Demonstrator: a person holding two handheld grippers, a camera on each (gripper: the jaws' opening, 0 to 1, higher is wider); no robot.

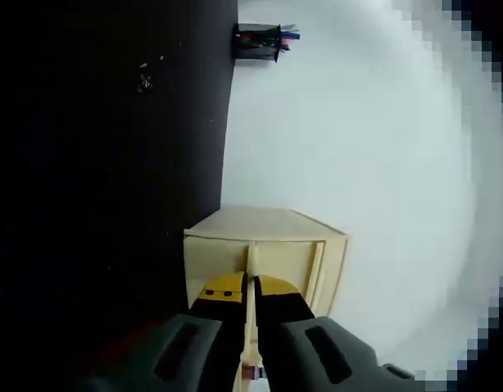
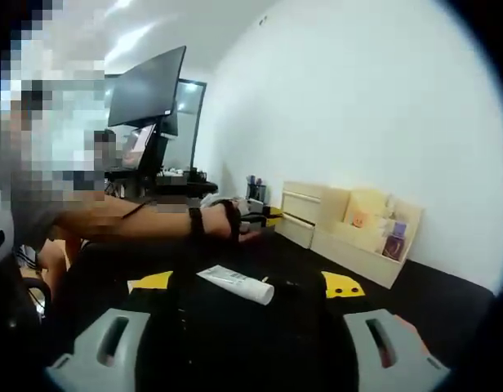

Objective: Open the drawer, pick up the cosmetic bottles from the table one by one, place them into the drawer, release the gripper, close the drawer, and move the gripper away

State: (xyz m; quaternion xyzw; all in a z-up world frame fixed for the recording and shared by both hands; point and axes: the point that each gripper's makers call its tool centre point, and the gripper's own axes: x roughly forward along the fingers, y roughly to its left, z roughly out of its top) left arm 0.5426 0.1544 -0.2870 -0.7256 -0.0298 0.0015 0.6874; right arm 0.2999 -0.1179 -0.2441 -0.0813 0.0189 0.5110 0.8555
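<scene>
Viewing left gripper (image 1: pixel 250 287): jaws nearly shut, pinching drawer (image 1: pixel 260 261) pull edge. Right gripper (image 2: pixel 250 284) view: jaws wide, empty; cosmetic tube (image 2: pixel 235 284) lies between them on worktop (image 2: pixel 431 302). I judge it light, squashy; grip mid-body.

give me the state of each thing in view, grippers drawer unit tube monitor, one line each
left gripper: jaws nearly shut on the thin drawer handle
pale wooden drawer unit: drawer front looks closed or barely open, hard to tell
right gripper: jaws wide open, empty
white cosmetic tube: lying flat on the black table, not held
dark monitor: screen off
</scene>
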